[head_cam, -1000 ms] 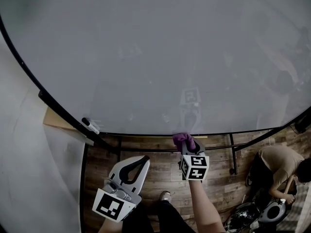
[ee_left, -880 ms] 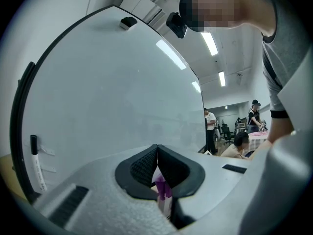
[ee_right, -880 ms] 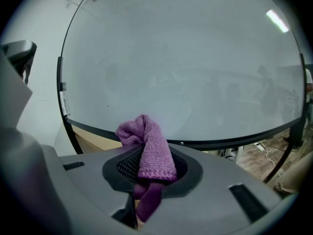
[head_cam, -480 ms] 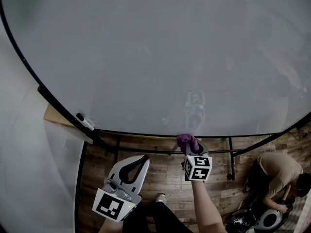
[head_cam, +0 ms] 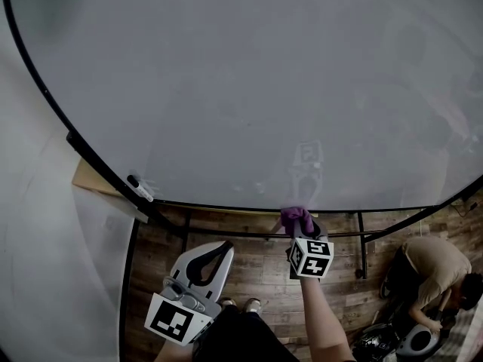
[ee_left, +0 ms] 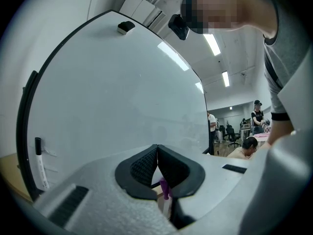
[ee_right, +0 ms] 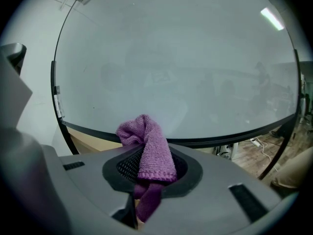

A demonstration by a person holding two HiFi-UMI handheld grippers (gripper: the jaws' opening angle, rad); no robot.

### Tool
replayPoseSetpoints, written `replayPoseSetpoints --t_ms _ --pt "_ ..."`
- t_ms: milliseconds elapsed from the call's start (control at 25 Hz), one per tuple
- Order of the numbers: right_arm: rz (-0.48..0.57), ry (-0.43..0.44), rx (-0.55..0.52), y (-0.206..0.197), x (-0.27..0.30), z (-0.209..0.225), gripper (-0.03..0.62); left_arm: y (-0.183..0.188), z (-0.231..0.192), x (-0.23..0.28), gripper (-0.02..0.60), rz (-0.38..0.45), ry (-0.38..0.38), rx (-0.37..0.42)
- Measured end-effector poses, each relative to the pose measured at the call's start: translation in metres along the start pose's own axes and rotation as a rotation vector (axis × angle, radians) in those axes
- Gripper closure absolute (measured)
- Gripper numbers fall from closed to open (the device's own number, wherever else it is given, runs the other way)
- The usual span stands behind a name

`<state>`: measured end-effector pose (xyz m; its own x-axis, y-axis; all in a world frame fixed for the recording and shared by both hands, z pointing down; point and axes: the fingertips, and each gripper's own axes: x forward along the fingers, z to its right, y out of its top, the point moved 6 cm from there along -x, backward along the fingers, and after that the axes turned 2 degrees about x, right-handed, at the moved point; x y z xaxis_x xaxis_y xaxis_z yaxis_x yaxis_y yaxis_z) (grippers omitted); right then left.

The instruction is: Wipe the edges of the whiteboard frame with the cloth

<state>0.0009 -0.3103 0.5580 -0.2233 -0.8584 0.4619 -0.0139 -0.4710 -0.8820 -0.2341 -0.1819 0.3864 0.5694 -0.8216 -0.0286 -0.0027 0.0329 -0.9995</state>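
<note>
The whiteboard (head_cam: 249, 89) fills the head view, with its black bottom frame edge (head_cam: 362, 210) curving across below. A purple cloth (head_cam: 296, 219) is bunched against that bottom edge, and my right gripper (head_cam: 300, 229) is shut on it. In the right gripper view the cloth (ee_right: 150, 148) sticks up between the jaws just short of the frame edge (ee_right: 225, 139). My left gripper (head_cam: 219, 252) hangs lower left, away from the board, shut with nothing in it. In the left gripper view its pads (ee_left: 146, 164) meet and only the board lies ahead.
A marker (head_cam: 140, 189) lies on the tray at the board's lower left corner. The board's stand legs (head_cam: 362, 243) reach down to a wooden floor. A person (head_cam: 430, 266) crouches at the lower right beside some gear.
My right gripper has slid the cloth a little to the right along the bottom frame edge. The left gripper has stayed where it was.
</note>
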Motion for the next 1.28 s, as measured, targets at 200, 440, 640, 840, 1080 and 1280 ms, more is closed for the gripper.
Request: replayPoseSetpoints --t_ms 200,440,640,840,1080,1280 --pt "-0.001 -0.036 0.022 0.001 -0.002 -0.001 0.517 0.002 -0.008 -0.007 0.565 -0.020 -0.044 -0.034" --pt "-0.010 -0.090 0.052 0.002 -0.003 -0.002 0.517 0.002 -0.017 -0.010 0.565 -0.018 -0.124 -0.048" --pt "-0.017 -0.110 0.047 0.004 -0.004 -0.003 0.517 0.001 -0.021 -0.010 0.565 -0.025 -0.169 -0.057" --pt "-0.016 -0.108 0.057 0.004 -0.005 -0.002 0.517 0.002 -0.024 -0.008 0.565 0.005 -0.168 -0.036" --pt "-0.033 -0.047 -0.006 0.004 -0.001 -0.001 0.517 0.006 -0.013 0.000 0.565 0.009 -0.130 -0.034" --pt "-0.033 0.013 -0.054 0.005 -0.002 0.005 0.517 0.009 0.009 0.008 0.565 0.023 -0.084 -0.007"
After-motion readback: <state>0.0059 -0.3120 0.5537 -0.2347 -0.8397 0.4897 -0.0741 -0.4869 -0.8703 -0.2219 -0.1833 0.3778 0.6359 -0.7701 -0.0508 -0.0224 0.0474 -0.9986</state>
